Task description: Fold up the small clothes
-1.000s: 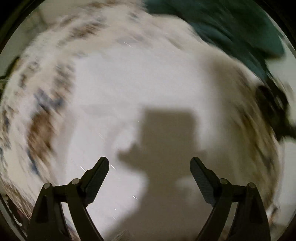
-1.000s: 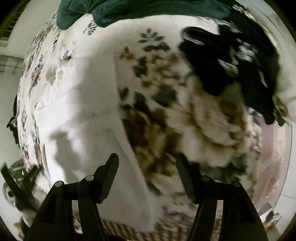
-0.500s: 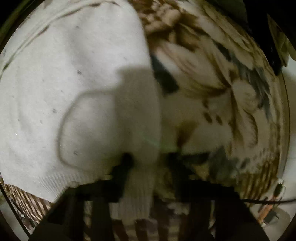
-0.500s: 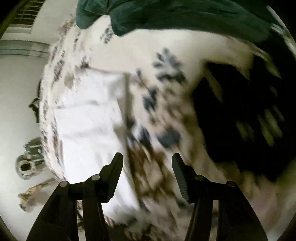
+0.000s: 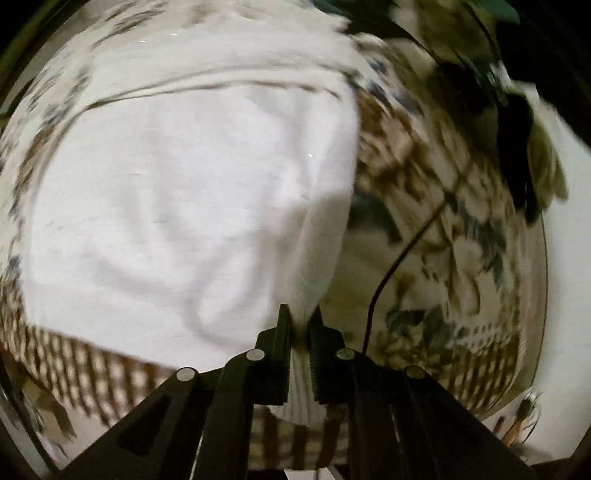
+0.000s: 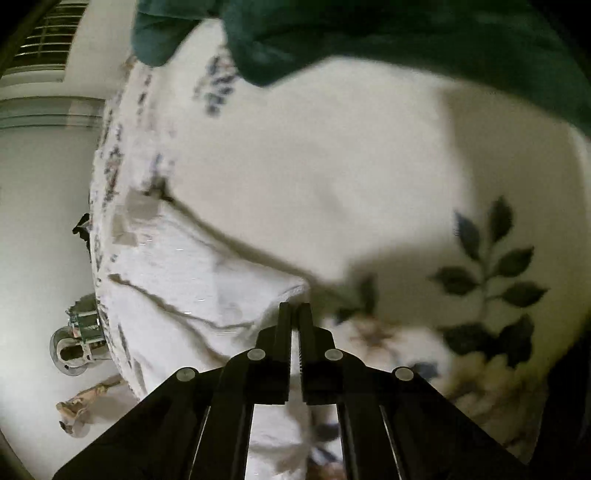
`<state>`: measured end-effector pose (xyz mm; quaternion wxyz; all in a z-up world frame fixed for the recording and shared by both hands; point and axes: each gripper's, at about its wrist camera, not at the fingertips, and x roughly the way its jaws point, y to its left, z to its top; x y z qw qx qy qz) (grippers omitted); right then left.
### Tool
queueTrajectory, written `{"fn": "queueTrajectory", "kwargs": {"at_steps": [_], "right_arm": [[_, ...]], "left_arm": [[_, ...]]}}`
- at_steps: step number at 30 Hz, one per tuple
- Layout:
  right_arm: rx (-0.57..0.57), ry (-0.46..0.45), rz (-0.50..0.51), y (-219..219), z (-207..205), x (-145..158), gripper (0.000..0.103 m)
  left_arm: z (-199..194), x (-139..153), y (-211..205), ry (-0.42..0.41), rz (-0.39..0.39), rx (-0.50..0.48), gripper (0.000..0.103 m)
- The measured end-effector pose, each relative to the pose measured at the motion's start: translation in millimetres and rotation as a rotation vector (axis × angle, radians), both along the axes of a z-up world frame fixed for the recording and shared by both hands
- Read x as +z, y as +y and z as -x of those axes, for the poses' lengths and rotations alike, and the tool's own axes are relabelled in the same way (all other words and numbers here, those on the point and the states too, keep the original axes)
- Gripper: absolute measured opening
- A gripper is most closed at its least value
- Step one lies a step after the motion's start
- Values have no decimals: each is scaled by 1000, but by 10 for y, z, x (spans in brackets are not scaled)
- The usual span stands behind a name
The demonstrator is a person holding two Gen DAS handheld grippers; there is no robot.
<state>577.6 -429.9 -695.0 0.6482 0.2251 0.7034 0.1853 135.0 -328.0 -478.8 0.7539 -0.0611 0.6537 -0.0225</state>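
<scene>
Motion blur smears both views. The left gripper (image 5: 300, 325) pinches a ribbed edge of the white garment (image 5: 192, 206), which spreads ahead to its left over the floral bedspread (image 5: 443, 236). The right gripper (image 6: 294, 314) pinches the garment's corner just ahead.

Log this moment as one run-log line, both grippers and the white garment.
left gripper: shut on white garment | right gripper: shut on white garment | surface: floral bedspread | nearby: green cloth

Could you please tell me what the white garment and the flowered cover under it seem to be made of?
White garment: likely a soft matte knit; ribbing shows at the cuff pinched in the left gripper. Flowered cover: probably smooth printed woven fabric, though blur leaves this open.
</scene>
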Motion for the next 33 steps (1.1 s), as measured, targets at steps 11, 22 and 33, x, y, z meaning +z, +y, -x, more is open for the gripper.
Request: {"fn": "queueTrajectory", "kwargs": {"at_steps": [11,22,33], "right_arm": [[96,-179,23,1098,-95,1227,2],[303,-238,139,3815,-153,1600,1],[473,-222,364,5894,-34,695,1]], "left_arm": [[-19,552,1470,-104,91,311,6],[257,261,3118,-49,206,543,6],[436,-362,4175,26,253,657,6]]}}
